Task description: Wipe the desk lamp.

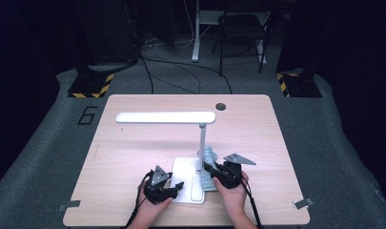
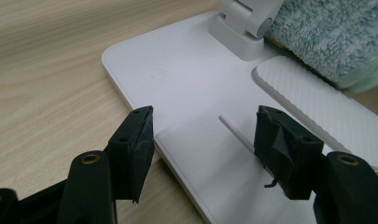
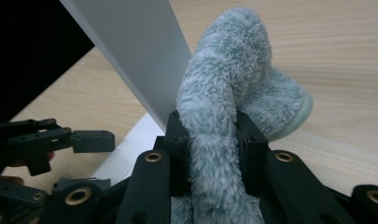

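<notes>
Two tongs | right tongs [image 3: 210, 140] clamp fluffy cloth [image 3: 224, 102]; left tongs [image 2: 203, 140] agape over lamp base [image 2: 177, 79] | floor "6" [image 1: 87, 115]

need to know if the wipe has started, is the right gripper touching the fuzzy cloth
Touching. The right gripper view shows the right gripper with both black jaws pressed into a fold of the fuzzy cloth beside the lamp post.

Both hands low in the frame, one gripper each.
Left gripper [image 1: 180, 185] jaws apart; right gripper [image 1: 206, 167] clamped, pointing upper left.
</notes>
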`<act>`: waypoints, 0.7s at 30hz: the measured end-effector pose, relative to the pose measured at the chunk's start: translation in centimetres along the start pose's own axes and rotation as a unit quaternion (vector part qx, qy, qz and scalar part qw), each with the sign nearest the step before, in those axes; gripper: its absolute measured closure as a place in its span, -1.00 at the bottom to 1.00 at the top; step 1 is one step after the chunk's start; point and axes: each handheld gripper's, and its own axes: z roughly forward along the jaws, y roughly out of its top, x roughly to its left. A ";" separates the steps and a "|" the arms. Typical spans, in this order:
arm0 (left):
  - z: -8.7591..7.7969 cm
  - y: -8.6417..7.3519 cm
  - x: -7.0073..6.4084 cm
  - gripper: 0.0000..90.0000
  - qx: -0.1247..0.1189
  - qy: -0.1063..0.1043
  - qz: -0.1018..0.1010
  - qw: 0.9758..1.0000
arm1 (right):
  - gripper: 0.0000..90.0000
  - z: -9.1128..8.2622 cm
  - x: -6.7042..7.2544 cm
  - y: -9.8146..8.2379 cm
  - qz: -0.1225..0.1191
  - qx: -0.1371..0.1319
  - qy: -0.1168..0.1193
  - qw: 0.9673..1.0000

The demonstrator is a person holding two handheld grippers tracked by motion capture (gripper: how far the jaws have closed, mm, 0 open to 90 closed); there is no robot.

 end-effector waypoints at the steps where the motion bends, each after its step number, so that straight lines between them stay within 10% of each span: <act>1: 0.0 0.0 0.0 -0.15 0.000 0.000 0.000 1.000 | 0.58 0.0 0.0 0.0 0.000 0.000 0.000 1.000; 21: 0.0 0.0 0.0 -0.15 -0.002 -0.001 -0.001 1.000 | 0.58 -2.7 1.5 3.6 -0.023 -0.036 0.031 0.999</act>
